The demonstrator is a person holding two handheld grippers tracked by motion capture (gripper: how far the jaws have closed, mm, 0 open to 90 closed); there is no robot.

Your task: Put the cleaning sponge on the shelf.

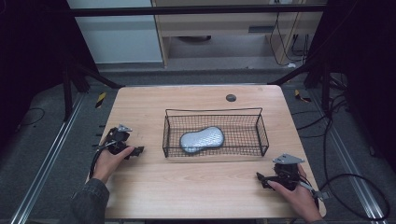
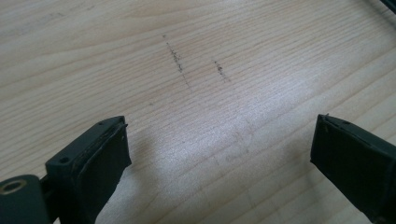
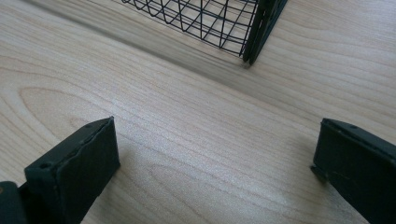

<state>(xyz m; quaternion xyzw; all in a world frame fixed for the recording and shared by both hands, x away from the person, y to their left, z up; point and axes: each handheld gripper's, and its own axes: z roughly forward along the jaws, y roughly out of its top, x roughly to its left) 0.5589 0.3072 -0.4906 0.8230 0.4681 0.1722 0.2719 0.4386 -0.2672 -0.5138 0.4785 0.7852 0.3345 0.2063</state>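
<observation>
No readable text, label, brand, number or sign anywhere. Counter point(image 1: 154, 186) bare wood, unprinted. Wire basket point(image 1: 259, 126) carries no tag. Grey oblong object point(image 1: 201, 139) inside basket shows no legible marking. Yellow-black hazard stripe patches point(image 1: 100, 99) on floor left and right of counter: pattern only, no words.

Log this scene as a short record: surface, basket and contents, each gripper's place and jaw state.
surface: wooden table
basket: black wire basket, upright on the table's middle
contents: one grey pad, lying flat inside the basket
left gripper: at the table's left edge, left of the basket, jaws open, nothing between them
right gripper: near the table's front right corner, jaws open, nothing between them
contact: neither gripper touches the basket
</observation>
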